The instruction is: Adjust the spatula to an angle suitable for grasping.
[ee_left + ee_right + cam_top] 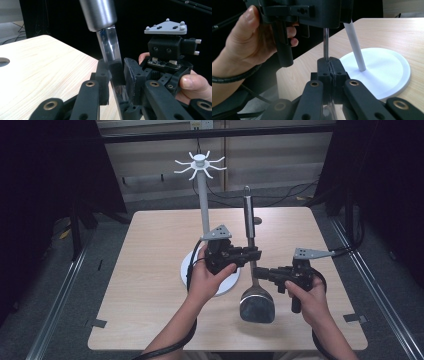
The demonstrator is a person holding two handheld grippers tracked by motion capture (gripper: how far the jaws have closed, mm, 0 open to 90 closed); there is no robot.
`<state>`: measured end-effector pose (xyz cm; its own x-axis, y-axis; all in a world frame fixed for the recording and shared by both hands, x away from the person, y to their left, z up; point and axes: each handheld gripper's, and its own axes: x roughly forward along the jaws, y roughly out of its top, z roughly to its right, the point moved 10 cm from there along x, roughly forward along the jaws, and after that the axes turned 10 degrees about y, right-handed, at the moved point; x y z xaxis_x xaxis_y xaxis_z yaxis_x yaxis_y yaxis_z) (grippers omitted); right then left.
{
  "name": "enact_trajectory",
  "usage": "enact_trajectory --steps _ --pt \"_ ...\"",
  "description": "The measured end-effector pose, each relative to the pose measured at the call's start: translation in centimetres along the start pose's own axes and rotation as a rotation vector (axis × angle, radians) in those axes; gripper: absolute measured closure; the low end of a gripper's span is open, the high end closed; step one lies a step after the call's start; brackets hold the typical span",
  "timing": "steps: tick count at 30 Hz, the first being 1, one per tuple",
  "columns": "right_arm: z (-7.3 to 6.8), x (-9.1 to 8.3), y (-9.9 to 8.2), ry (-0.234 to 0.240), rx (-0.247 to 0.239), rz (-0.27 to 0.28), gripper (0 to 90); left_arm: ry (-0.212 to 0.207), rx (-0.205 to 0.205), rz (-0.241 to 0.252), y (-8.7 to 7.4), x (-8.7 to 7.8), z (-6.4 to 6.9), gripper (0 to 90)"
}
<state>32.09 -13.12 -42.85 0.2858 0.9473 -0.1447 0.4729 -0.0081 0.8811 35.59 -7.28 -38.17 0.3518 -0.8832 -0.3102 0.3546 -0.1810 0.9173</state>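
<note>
Right tool (266,272), nearest the person, is clenched on the thin neck of a shiny steel spatula (251,265) just above its broad blade, apparently steadying the low end. Left tool (252,254), a little farther up, has its pads closed on the flat polished shaft below the thick cylindrical handle, likely to guide it. So the spatula hangs upright over the pale wooden tabletop (150,285), blade down. Behind stands a white hook-topped rack (202,200) on a round base, probably its destination.
</note>
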Motion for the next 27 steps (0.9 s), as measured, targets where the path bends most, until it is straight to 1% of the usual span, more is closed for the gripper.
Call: enact_trajectory --steps 2,3,4,9,10,11,12,15,17,18,19,21,24,25,26,27 --pt "0.0 0.4 0.1 -0.007 -0.015 -0.011 87.9 -0.004 0.003 -0.005 0.0 -0.2 0.0 76.9" --pt "0.0 0.4 0.1 -0.007 -0.015 -0.011 87.9 -0.004 0.003 -0.005 0.0 -0.2 0.0 77.4" --pt "-0.1 0.8 0.2 -0.006 -0.026 -0.017 87.8 -0.005 0.009 -0.002 0.1 -0.3 0.0 77.9" --pt "-0.3 1.6 0.4 -0.001 -0.042 -0.032 87.6 -0.007 0.003 -0.007 0.2 -0.8 0.0 81.6" --pt "-0.4 1.9 0.5 0.002 -0.045 -0.039 87.5 -0.01 0.01 -0.012 0.2 -0.9 0.0 82.1" --pt "-0.5 2.0 0.7 0.007 -0.047 -0.038 87.9 0.001 0.016 -0.016 0.2 -1.1 -0.1 82.4" --pt "-0.5 2.1 0.9 0.007 -0.04 -0.034 88.1 0.019 0.037 -0.025 0.2 -1.4 -0.3 82.8" --pt "-0.6 2.4 1.4 0.01 -0.047 -0.036 88.2 0.018 0.031 -0.024 0.4 -1.7 -0.4 84.1" --pt "-0.7 2.5 1.6 0.009 -0.055 -0.04 88.1 0.014 0.015 -0.011 0.7 -2.2 -0.6 84.6" --pt "-0.8 2.6 1.8 0.01 -0.063 -0.048 88.0 0.012 0.013 -0.008 0.8 -2.4 -0.7 85.2" --pt "-1.0 2.8 2.2 0.015 -0.071 -0.043 87.7 0.015 0.014 0.002 1.1 -2.8 -0.8 86.3" --pt "-1.0 2.9 2.4 0.015 -0.073 -0.04 87.8 0.015 0.019 0.0 1.2 -3.0 -0.9 87.7" --pt "-1.0 3.0 2.8 0.015 -0.074 -0.039 88.7 0.032 0.029 0.002 1.4 -3.5 -1.0 87.7" --pt "-1.0 3.0 3.0 0.016 -0.072 -0.029 90.0 0.038 0.029 0.002 1.4 -3.6 -1.1 87.7" --pt "-1.0 3.0 3.2 0.025 -0.066 -0.016 90.0 0.024 0.026 -0.008 1.3 -3.8 -1.0 87.7" --pt "-1.0 3.0 3.4 0.024 -0.068 -0.012 90.0 0.024 0.026 -0.008 1.3 -3.8 -1.0 88.0"
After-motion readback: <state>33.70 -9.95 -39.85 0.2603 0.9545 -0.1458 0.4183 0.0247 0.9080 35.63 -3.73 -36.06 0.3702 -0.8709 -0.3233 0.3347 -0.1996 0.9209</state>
